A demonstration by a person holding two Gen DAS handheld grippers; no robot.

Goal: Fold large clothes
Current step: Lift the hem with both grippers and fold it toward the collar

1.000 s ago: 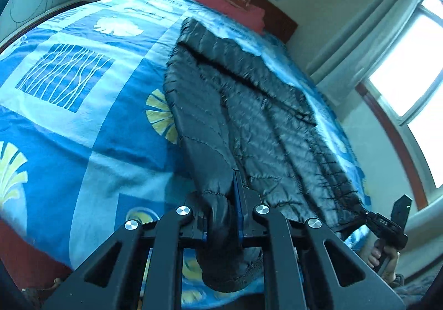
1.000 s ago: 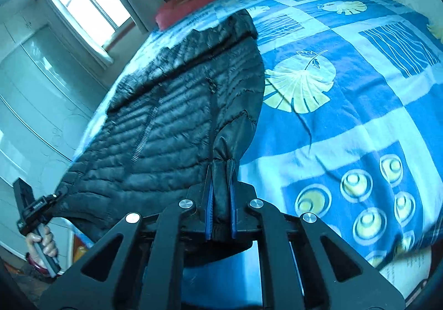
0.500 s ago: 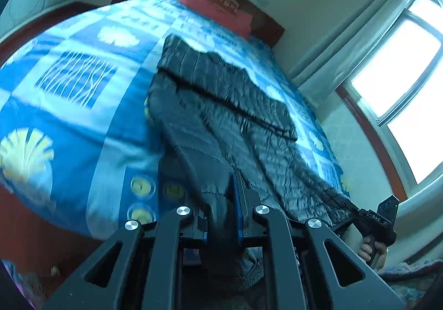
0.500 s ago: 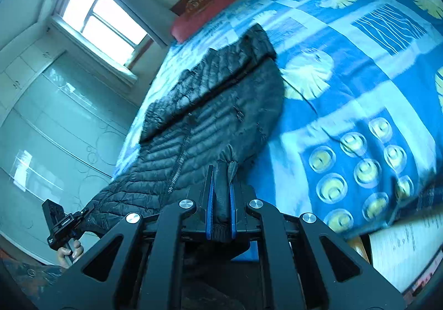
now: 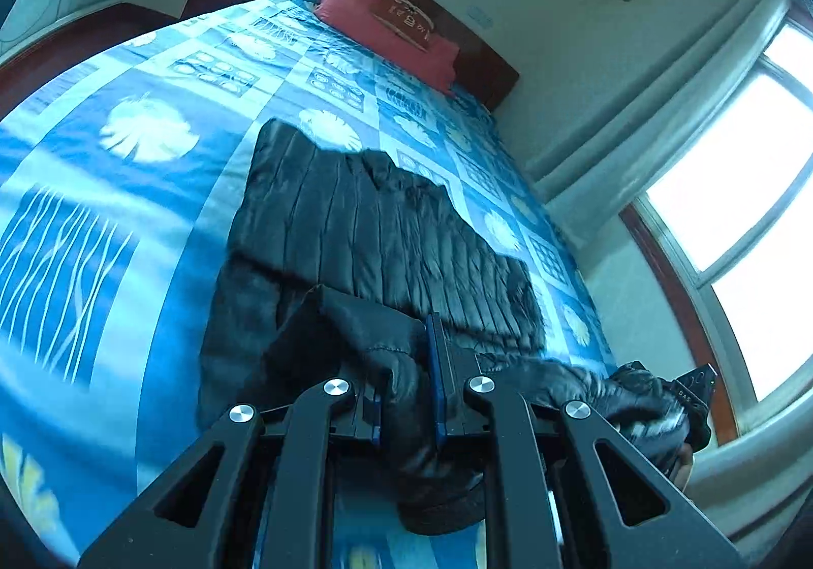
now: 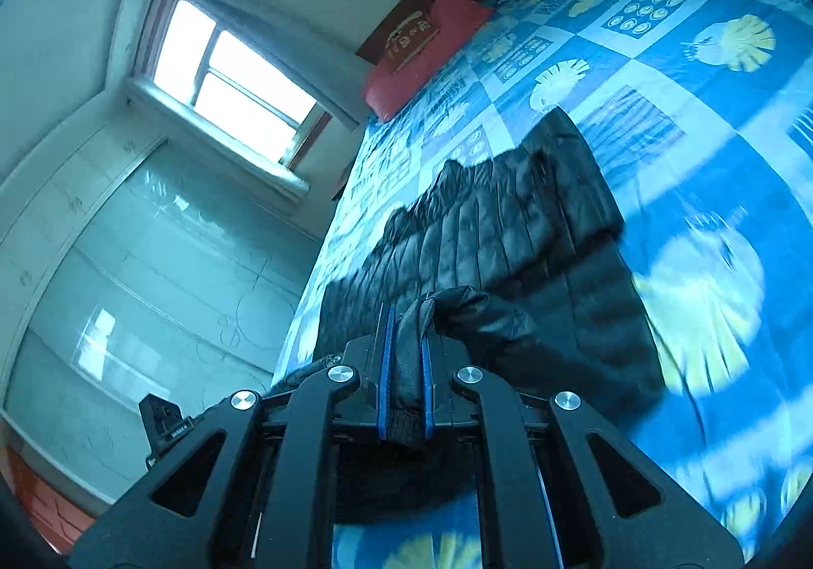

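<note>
A black quilted puffer jacket point(image 5: 376, 233) lies on the blue patterned bed; it also shows in the right wrist view point(image 6: 498, 233). Its near hem is lifted off the bed and carried over the body. My left gripper point(image 5: 406, 381) is shut on one hem corner. My right gripper point(image 6: 404, 366) is shut on the other hem corner. The right gripper also shows at the right edge of the left wrist view point(image 5: 686, 396), and the left gripper shows at the lower left of the right wrist view point(image 6: 162, 421). The jacket's lower half is hidden under the raised fold.
The bed cover point(image 5: 127, 193) is blue with white and yellow leaf and shell prints. A red pillow point(image 5: 391, 25) lies at the wooden headboard point(image 5: 482, 61). A window point(image 6: 228, 76) and pale wardrobe doors point(image 6: 142, 274) flank the bed.
Both grippers have risen and moved toward the headboard with the hem. The jacket's lower part now folds over its upper part, and the visible jacket looks shorter.
</note>
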